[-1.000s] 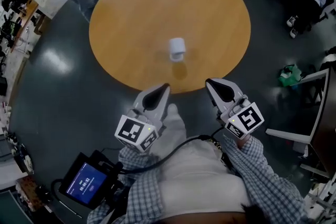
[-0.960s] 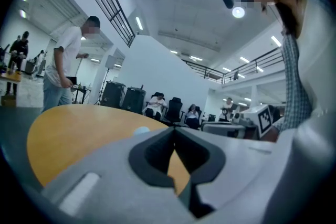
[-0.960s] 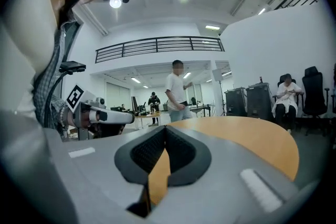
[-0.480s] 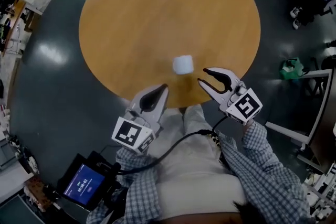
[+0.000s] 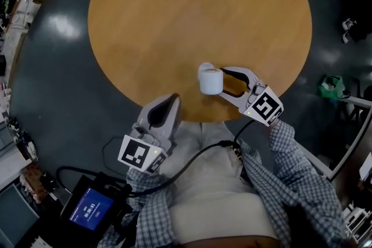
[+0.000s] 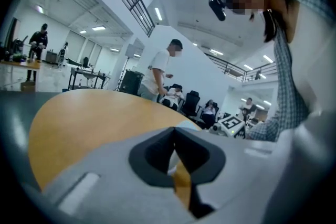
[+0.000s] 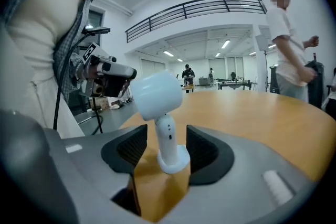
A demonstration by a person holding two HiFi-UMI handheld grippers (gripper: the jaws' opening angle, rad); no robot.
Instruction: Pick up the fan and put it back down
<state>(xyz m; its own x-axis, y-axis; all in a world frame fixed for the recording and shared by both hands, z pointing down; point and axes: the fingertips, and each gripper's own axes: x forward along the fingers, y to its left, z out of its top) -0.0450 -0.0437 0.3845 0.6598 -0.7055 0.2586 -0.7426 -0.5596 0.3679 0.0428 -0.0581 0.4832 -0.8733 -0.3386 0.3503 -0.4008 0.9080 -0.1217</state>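
Observation:
A small white fan (image 5: 210, 79) stands upright on the round wooden table (image 5: 174, 9), near its front edge. My right gripper (image 5: 222, 82) reaches in from the right, one jaw on each side of the fan. In the right gripper view the fan's stem and base (image 7: 169, 147) stand between the dark pads (image 7: 202, 152) of the right gripper (image 7: 167, 150) without touching them. Its jaws have just been opening and stand open. My left gripper (image 5: 173, 97) hovers at the table's near edge, left of the fan, shut and empty. In its own view the left gripper (image 6: 175, 136) points across the tabletop (image 6: 79, 118).
A person in a white shirt (image 7: 286, 34) stands beyond the table, the same person (image 6: 160, 73) showing in the left gripper view too. On the dark floor lie a blue-screen tablet (image 5: 90, 209) at lower left and a green object (image 5: 332, 87) at right.
My right gripper has moved forward and down over the table edge, and its jaws have spread to either side of the fan. The left gripper has shifted slightly left along the edge.

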